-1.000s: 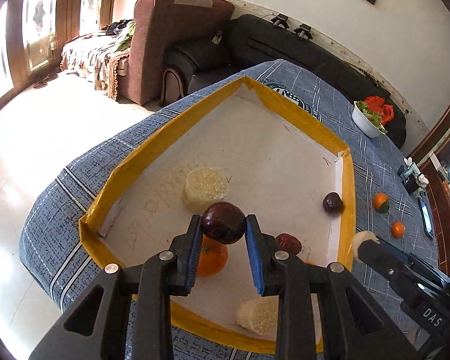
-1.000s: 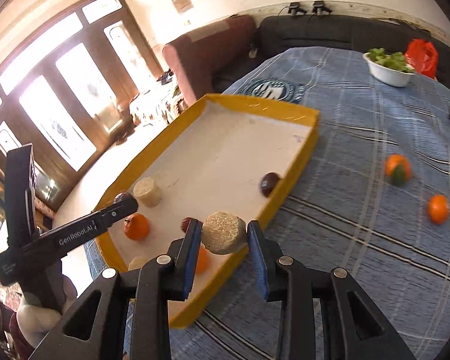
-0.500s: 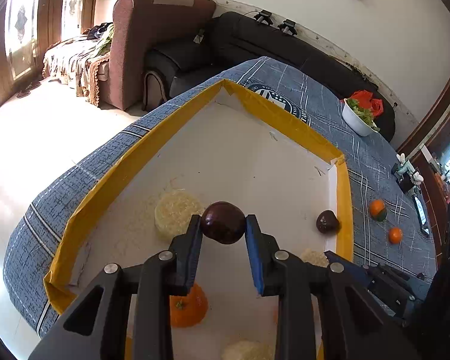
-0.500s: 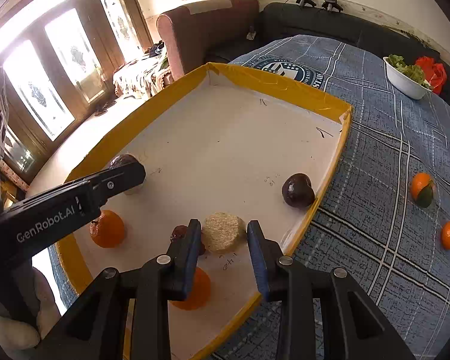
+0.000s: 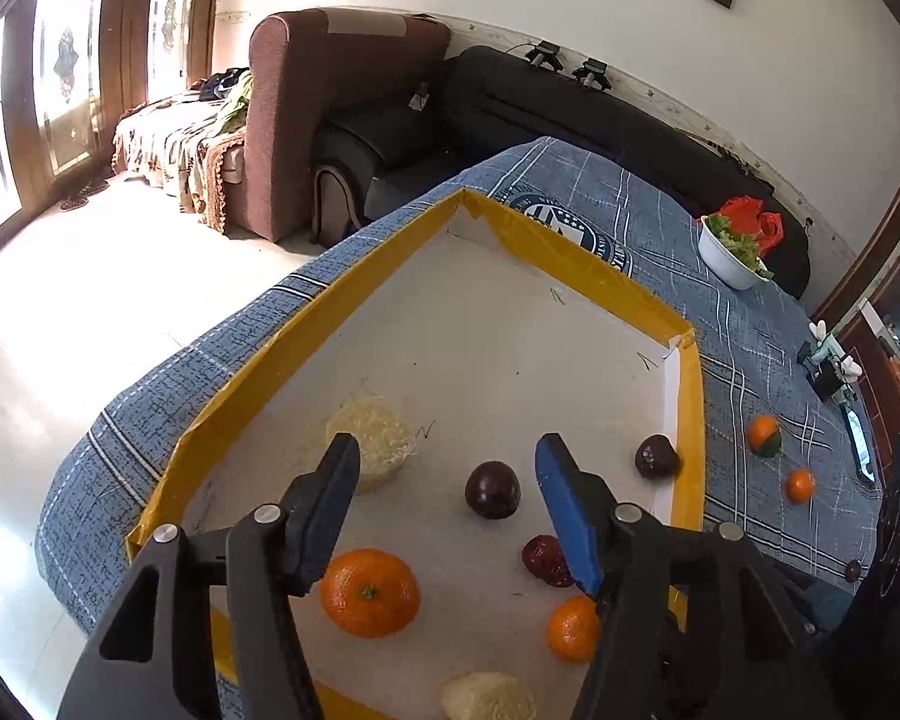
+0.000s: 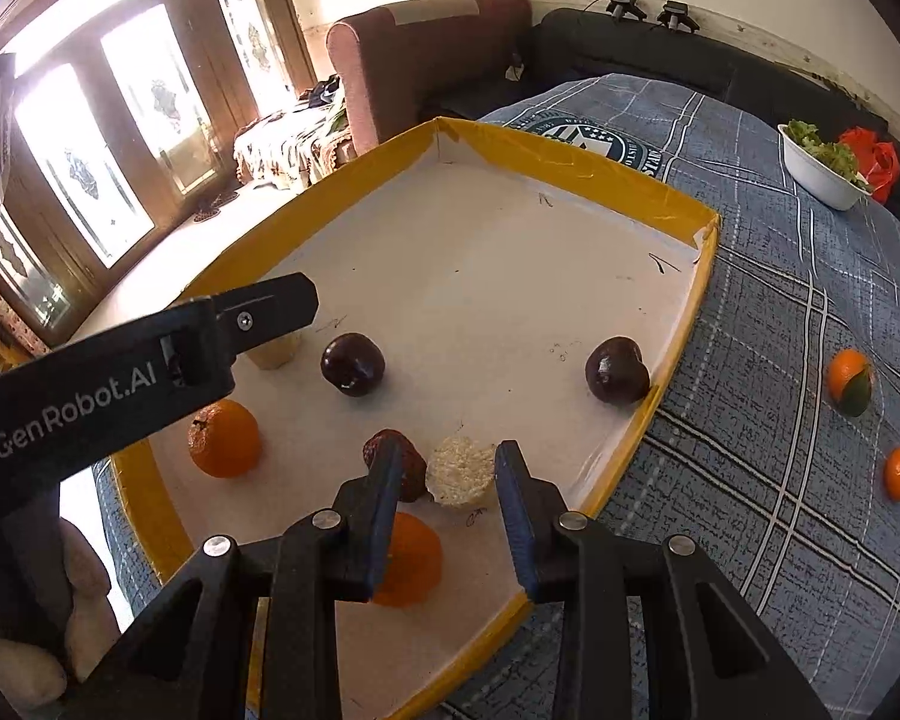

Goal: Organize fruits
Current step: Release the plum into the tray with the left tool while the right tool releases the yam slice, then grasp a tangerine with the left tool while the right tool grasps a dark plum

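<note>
- Left gripper [image 5: 447, 471]: its jaws stand wide apart and grip nothing.
- Straw-coloured foam puck [image 5: 371, 443]: it lies on the white floor of the yellow-rimmed tray [image 5: 687, 420], just beyond the left finger of the left gripper and partly hidden by it.
- Large orange [image 5: 370, 593]: it sits on the tray floor below the left gripper's opening, close to the left finger.
- Dark plum [image 5: 492, 489]: it rests on the tray floor in the gap between the left gripper's spread fingers, touching neither.
- Wrinkled red fruit [image 5: 546, 559]: it lies just inside the blue pad of the left gripper's right finger; a small orange [image 5: 572, 629] lies nearer the camera, partly behind the same finger.
- Second dark plum [image 5: 656, 456]: it sits beyond the right finger, close against the tray's far right wall.
- Right gripper [image 6: 447, 477]: its jaws are parted around a pale foam puck [image 6: 460, 476] that sits on the tray floor; a sliver of gap shows on each side, so the grip looks let go.
- From the right wrist view, the wrinkled red fruit sits just beside that puck on its left, against the left finger.
- Two loose oranges [image 6: 849, 381] lie on the blue checked tablecloth [image 6: 780, 276], well right of the right gripper and outside the tray.
- White bowl of greens [image 6: 822, 165]: far ahead and to the right.
</note>
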